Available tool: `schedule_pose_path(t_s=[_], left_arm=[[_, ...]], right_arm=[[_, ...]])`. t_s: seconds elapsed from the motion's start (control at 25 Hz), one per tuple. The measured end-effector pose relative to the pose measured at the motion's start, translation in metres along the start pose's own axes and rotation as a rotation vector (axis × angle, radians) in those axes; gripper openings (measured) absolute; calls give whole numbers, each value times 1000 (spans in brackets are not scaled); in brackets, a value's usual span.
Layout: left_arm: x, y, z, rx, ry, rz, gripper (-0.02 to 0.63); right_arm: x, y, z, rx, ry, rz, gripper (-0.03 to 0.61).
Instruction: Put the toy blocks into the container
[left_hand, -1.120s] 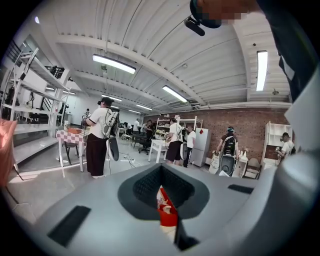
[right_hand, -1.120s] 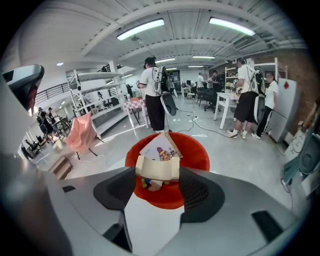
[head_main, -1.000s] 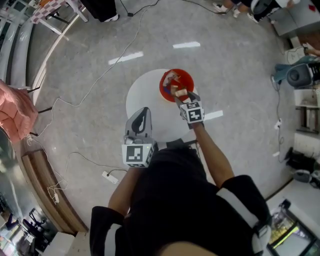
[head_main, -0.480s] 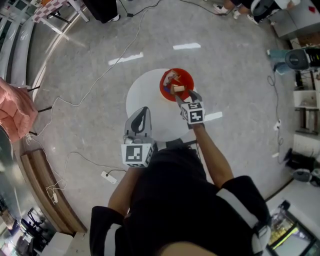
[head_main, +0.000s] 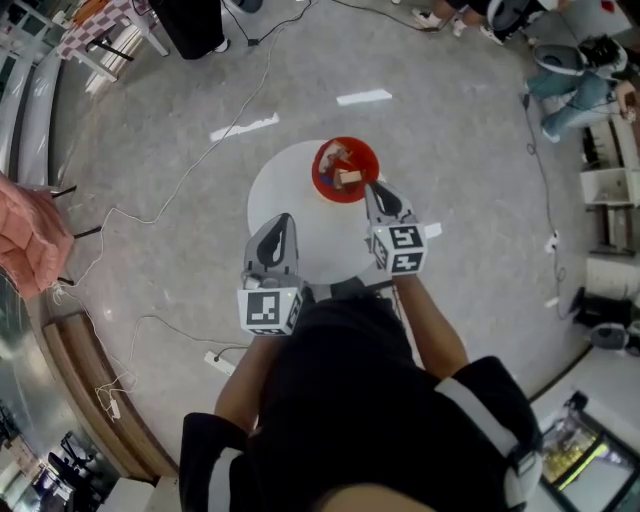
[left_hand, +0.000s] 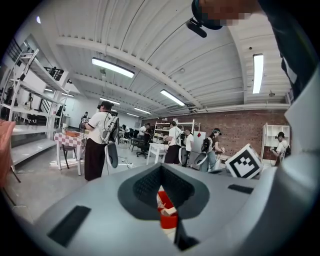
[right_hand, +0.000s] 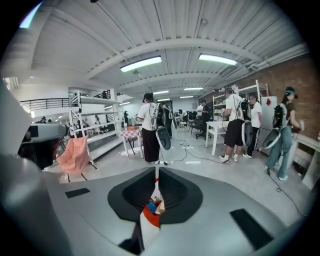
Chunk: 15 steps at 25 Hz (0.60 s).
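A red bowl (head_main: 330, 186) stands at the far edge of the round white table (head_main: 290, 200) and holds several toy blocks (head_main: 347, 176), one of them tan. My right gripper (head_main: 372, 188) hovers just to the right of the bowl and nearer to me. Its jaws have just been closing and stand together with nothing between them. My left gripper (head_main: 283, 219) is shut over the table's near side, empty. The left gripper view shows the bowl (left_hand: 168, 218) through the narrow slit between the jaws. The right gripper view shows the bowl (right_hand: 149, 218) and blocks (right_hand: 156, 205) below its tips.
Cables trail over the grey floor, with a power strip (head_main: 220, 360) near my left. A pink cloth (head_main: 30, 235) hangs at the far left beside a bench. People stand among tables and shelves in the background.
The right gripper has risen and drawn back from over the bowl, and its jaws have come together. The left gripper has stayed where it was.
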<state>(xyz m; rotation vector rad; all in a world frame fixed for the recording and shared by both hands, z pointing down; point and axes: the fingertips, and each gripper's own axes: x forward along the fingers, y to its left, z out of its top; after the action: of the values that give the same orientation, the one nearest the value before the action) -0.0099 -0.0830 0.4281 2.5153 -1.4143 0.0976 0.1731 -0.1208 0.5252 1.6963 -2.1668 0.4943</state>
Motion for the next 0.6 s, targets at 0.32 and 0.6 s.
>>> schedule_pose_path(t_s=[0.32, 0.6], left_arm=[[-4, -7, -2, 18, -11, -12, -9], [-12, -8, -11, 60, 9, -22, -9]], right_arm=[[-56, 26, 25, 15, -146, 12, -2], [-75, 47, 17, 10, -163, 56, -3]])
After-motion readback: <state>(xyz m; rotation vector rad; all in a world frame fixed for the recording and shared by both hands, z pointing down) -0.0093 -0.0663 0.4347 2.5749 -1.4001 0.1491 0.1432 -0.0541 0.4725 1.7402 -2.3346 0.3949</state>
